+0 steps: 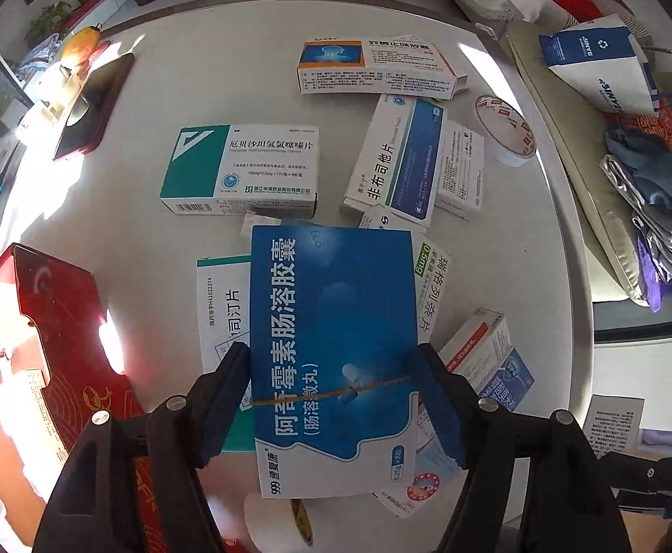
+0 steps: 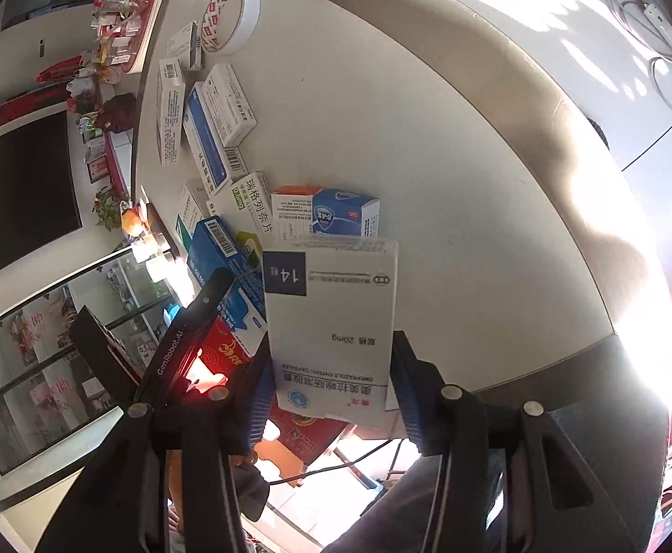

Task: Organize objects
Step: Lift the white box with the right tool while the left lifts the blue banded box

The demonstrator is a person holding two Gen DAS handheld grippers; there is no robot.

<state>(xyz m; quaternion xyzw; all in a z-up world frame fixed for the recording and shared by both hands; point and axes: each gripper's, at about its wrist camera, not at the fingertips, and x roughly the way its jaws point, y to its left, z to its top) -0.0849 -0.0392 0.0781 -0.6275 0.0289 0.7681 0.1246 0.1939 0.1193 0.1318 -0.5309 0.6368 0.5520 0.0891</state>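
Note:
A blue medicine box (image 1: pixel 331 322) with a rubber band around it lies on top of other flat boxes on the round white table (image 1: pixel 225 73). My left gripper (image 1: pixel 333 368) points down over it, open, with the box between its fingers (image 1: pixel 227 396) and the pads close to its long sides. In the right wrist view a white and grey capsule box (image 2: pixel 336 318) is held up over the table's near edge, with my right gripper (image 2: pixel 331 368) shut on its lower sides. The left gripper's black body (image 2: pixel 188 322) shows to its left, above the blue box (image 2: pixel 211 239).
Several medicine boxes are scattered across the table: a green-white one (image 1: pixel 243 170), a blue-white one (image 1: pixel 400 156), one at the back (image 1: pixel 377 69). A round white tub (image 1: pixel 506 129), a phone (image 1: pixel 91 110) and a red gift box (image 1: pixel 59 345) flank them. A cushioned chair (image 1: pixel 589 175) holds bags.

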